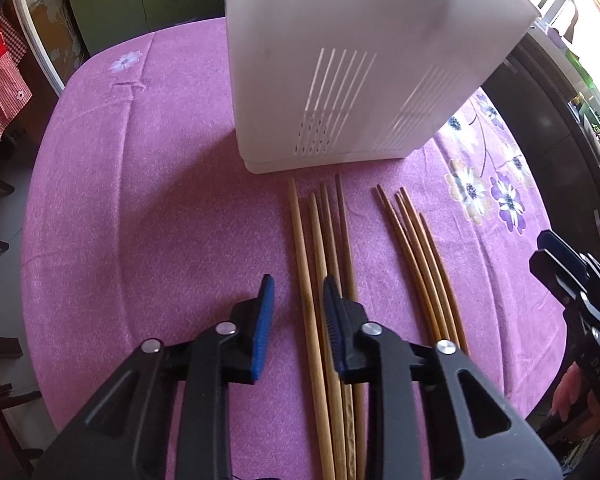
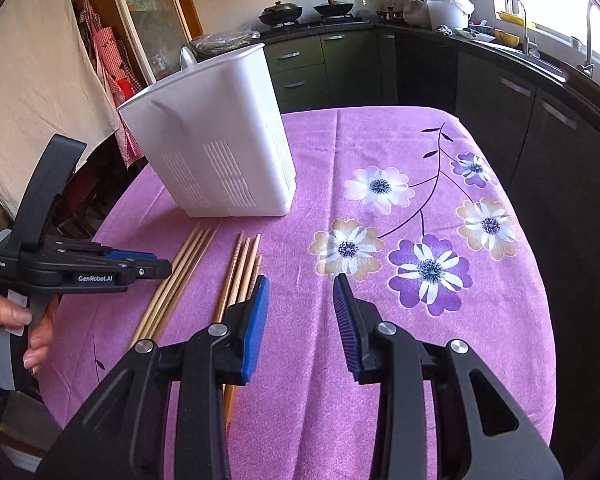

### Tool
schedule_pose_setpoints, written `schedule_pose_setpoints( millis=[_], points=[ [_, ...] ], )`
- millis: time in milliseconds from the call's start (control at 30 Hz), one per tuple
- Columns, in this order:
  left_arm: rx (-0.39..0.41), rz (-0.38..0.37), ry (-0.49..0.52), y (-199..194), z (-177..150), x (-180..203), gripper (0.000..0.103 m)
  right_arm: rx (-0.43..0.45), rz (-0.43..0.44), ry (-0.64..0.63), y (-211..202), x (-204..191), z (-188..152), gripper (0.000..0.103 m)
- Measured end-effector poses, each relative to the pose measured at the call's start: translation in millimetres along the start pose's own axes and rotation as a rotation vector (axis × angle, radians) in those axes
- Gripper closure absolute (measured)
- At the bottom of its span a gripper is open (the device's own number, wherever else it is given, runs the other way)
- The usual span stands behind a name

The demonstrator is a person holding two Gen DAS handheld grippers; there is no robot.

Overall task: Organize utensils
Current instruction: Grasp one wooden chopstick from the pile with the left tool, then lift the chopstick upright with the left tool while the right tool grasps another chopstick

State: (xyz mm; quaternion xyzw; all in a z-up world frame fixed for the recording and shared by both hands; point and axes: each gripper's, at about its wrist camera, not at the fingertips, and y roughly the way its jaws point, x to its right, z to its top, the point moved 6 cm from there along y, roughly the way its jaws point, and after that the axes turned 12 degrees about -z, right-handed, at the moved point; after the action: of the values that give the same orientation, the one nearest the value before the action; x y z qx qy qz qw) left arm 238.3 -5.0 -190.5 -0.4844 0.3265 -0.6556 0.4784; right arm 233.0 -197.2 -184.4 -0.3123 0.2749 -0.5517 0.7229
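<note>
Two bundles of slender wooden chopsticks lie on the purple floral-cloth surface, long axes roughly parallel, running from the near edge toward the white slotted plastic utensil holder. The pale bamboo chopsticks end just short of the holder's base; the darker brown chopsticks lie beside them, nearer the flower print.

The left wrist view shows the left claw pointing steeply down, jaws parted around the pale bundle: one stick lies in the gap, the others pass under the right-hand pad; whether the pads press on them cannot be told.

The right wrist view alone shows the holder's open rim, a kitchen counter with woks, and a person's hand gripping the left tool's handle. The right claw is released, empty, its left pad over the darker chopsticks.
</note>
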Motion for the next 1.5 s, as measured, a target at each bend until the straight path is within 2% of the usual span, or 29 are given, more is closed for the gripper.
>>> schedule_pose_setpoints(
  millis=[100,300,400,600,867,1000,1200,1300,1400,1500],
  points=[
    [-0.007,0.023,0.001,5,5,-1,0.088,-0.009,0.003,0.002,2,0,-2,0.069],
    [-0.031,0.043,0.015,18,12,6,0.089,-0.013,0.007,0.009,3,2,-3,0.069],
    [-0.037,0.076,0.027,28,17,13,0.095,-0.017,0.007,0.012,3,3,-3,0.068],
    [-0.042,0.113,0.032,38,27,21,0.094,-0.018,0.016,0.002,2,-2,-3,0.066],
    [-0.044,0.083,0.021,29,13,8,0.097,-0.023,0.017,-0.001,2,-2,-5,0.066],
    [0.011,0.064,0.017,11,11,2,0.097,-0.023,0.018,0.001,1,-1,-4,0.066],
    [0.163,0.042,0.052,-51,10,10,0.097,-0.021,0.025,-0.009,-2,-5,-1,0.065],
    [0.241,0.039,0.082,-85,2,16,0.097,-0.022,0.031,-0.011,-3,-6,0,0.065],
    [0.319,0.049,0.109,-118,-10,19,0.097,-0.038,0.045,-0.022,-1,-10,2,0.06],
    [0.365,0.051,0.127,-136,-19,23,0.097,-0.067,0.046,-0.057,5,-15,3,0.06]
  ],
)
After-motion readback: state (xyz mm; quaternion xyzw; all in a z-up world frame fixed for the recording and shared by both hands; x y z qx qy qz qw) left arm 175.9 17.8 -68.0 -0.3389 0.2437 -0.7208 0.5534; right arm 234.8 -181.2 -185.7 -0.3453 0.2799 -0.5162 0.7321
